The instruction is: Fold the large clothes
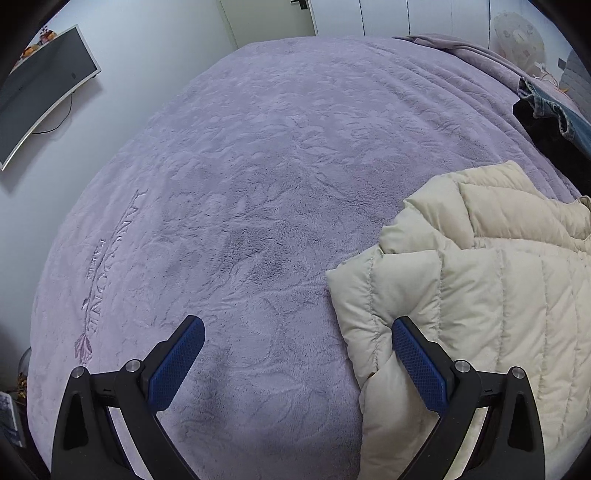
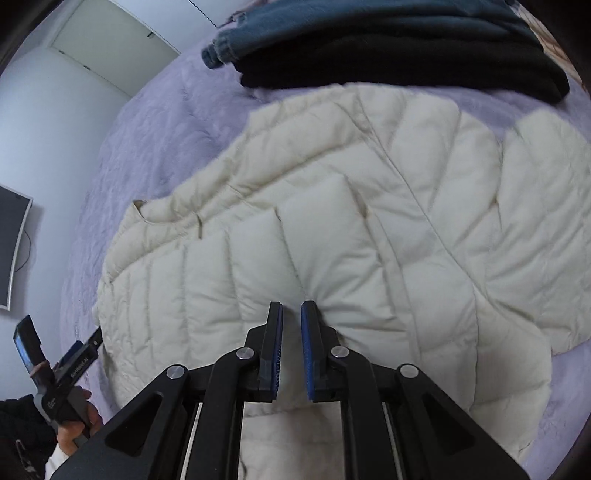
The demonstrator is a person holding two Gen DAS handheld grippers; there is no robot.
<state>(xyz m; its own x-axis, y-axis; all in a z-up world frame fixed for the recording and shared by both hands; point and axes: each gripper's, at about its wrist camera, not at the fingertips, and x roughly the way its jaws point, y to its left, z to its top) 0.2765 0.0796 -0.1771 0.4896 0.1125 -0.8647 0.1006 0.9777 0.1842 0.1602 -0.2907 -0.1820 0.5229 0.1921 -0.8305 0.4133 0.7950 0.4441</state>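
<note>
1. One cream puffer jacket point(image 2: 332, 229) lies spread on the bed's lilac blanket point(image 1: 240, 166), whose embroidered lettering is too blurred to read.
2. Two folded garments, jeans point(image 2: 369, 22) on a black one point(image 2: 406, 66), sit beyond it.
3. Left gripper point(image 1: 297, 365) gapes wide, empty, at the jacket's edge.
4. Right gripper point(image 2: 291, 347) is nearly closed, pinching a jacket fold.

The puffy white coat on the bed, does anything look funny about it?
Nothing is torn or spilled. The cream puffer jacket just lies rumpled and half-folded on the purple blanket, with the right gripper pinching a puffed ridge of it.
</note>
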